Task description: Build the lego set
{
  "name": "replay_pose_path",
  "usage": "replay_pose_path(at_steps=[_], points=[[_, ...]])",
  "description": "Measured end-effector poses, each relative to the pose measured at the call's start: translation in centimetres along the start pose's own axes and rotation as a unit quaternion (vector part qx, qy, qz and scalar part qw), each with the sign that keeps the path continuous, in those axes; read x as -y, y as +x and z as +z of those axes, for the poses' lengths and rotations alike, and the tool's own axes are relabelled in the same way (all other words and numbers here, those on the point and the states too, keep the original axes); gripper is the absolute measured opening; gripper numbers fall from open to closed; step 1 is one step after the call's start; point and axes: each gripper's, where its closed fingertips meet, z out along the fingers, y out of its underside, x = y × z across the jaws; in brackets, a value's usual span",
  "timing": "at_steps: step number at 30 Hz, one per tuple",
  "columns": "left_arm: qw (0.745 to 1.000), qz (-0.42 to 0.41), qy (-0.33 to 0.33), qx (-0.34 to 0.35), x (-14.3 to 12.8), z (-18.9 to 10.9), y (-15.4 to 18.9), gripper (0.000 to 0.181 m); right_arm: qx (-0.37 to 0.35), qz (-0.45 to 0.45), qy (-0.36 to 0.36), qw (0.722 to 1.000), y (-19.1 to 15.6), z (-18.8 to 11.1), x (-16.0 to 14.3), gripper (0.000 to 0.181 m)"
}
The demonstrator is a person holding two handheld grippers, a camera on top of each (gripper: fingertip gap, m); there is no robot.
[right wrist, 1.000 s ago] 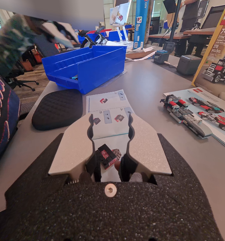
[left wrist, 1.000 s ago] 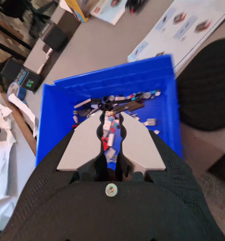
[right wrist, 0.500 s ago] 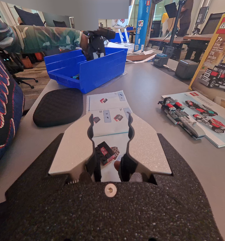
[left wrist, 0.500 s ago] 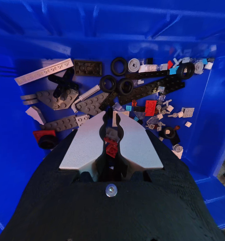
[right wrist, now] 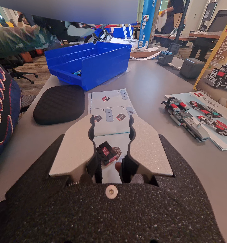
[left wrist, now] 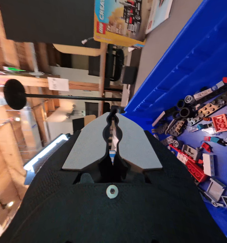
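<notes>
My left gripper is rolled on its side above the blue bin, whose floor holds many loose Lego pieces. Its jaws are closed at the tips, where a small dark piece pokes out, hard to make out. It also shows blurred above the bin in the right wrist view. My right gripper is open, low over the instruction sheet. A small black and red sub-assembly lies on the sheet between its jaws, not gripped.
A partly built grey truck chassis rests on a booklet at the right, before the set's box. A black cushion pad lies left of the sheet. A dark cube device stands behind. Spacing between my two grippers at the tips: around 35 cm.
My left gripper went down into the bin, closed its jaws, then came up and rolled sideways. My right gripper stayed open over the sub-assembly, barely shifting.
</notes>
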Motion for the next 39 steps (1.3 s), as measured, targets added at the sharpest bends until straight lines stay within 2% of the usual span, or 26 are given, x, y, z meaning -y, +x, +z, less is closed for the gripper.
replay_pose_path(at_steps=[4, 10, 13, 16, 19, 23, 29, 39], points=[[0.998, 0.02, 0.017, 0.059, 1.9, -1.9, -1.4, 0.003, 0.002, -0.009, 0.0, 1.0, -0.3, 0.0, 0.1, 0.051], [0.997, -0.014, 0.042, 0.069, 4.5, -2.9, -2.1, 0.003, -0.002, -0.014, 0.011, 1.0, -0.4, 0.0, 0.7, 0.048], [0.989, -0.068, 0.083, 0.101, 8.5, -3.1, -2.7, 0.003, -0.005, 0.029, 0.027, 0.999, -0.7, 0.9, 2.5, 0.035], [0.981, -0.071, 0.112, 0.14, 13.3, -2.4, -1.9, 0.003, 0.008, 0.082, 0.068, 0.994, -2.2, 3.2, 6.2, 0.027], [0.976, -0.07, 0.141, 0.149, 17.4, -1.4, -0.2, 0.003, 0.037, 0.104, 0.108, 0.988, -4.6, 5.9, 9.4, 0.025], [0.973, -0.059, 0.179, 0.135, 21.3, -0.8, 1.5, 0.002, 0.06, 0.122, 0.112, 0.984, -6.1, 8.5, 10.4, 0.026], [0.972, -0.041, 0.199, 0.116, 23.3, -0.8, 2.6, 0.002, 0.072, 0.156, 0.129, 0.977, -6.3, 8.5, 10.8, 0.02], [0.972, -0.041, 0.208, 0.1, 24.1, -1.0, 3.5, 0.002, 0.077, 0.138, 0.1, 0.982, -6.6, 9.0, 9.8, 0.008]])
